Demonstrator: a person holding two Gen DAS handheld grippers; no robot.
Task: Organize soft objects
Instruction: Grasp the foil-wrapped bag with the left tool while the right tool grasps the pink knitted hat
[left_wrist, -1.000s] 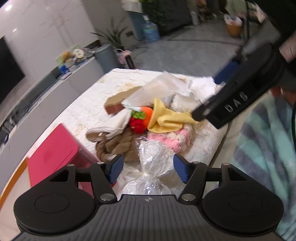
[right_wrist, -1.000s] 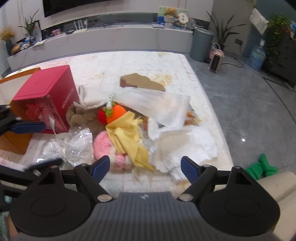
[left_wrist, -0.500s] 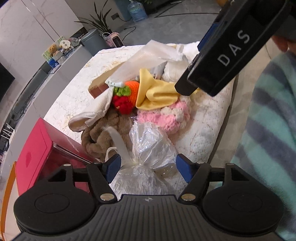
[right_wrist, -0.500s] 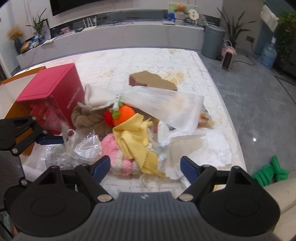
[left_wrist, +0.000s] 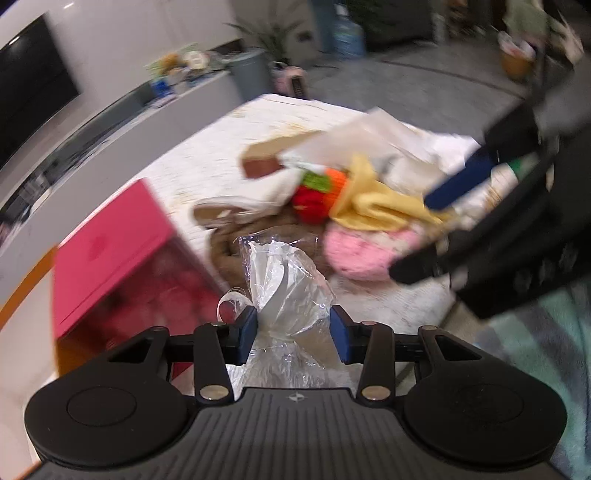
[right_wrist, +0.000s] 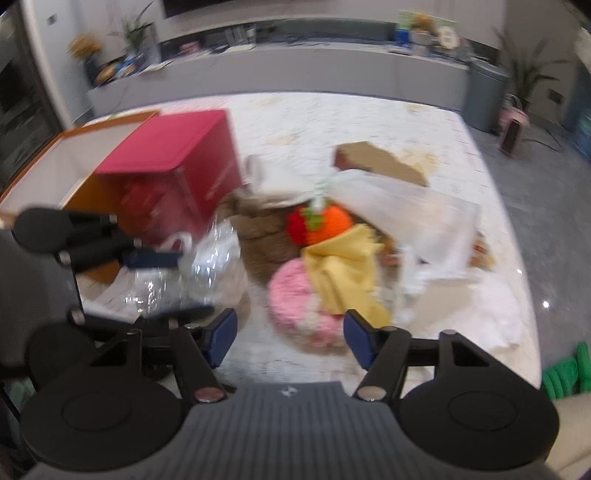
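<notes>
A heap of soft things lies on the white table: a crinkly clear plastic bag, a brown knitted piece, a red and orange crochet toy, a yellow cloth, a pink crochet piece and white fabric. My left gripper is open with the clear bag between its fingers. My right gripper is open just in front of the pink piece.
A pink-red box stands at the left on an orange-edged tray. A brown cardboard piece lies behind the heap. A green toy lies on the floor at the right. Both views are blurred.
My left gripper has closed in around the clear plastic bag, its fingers narrower than before. My right gripper has moved down and left toward the pink piece, and its fingers stand closer together.
</notes>
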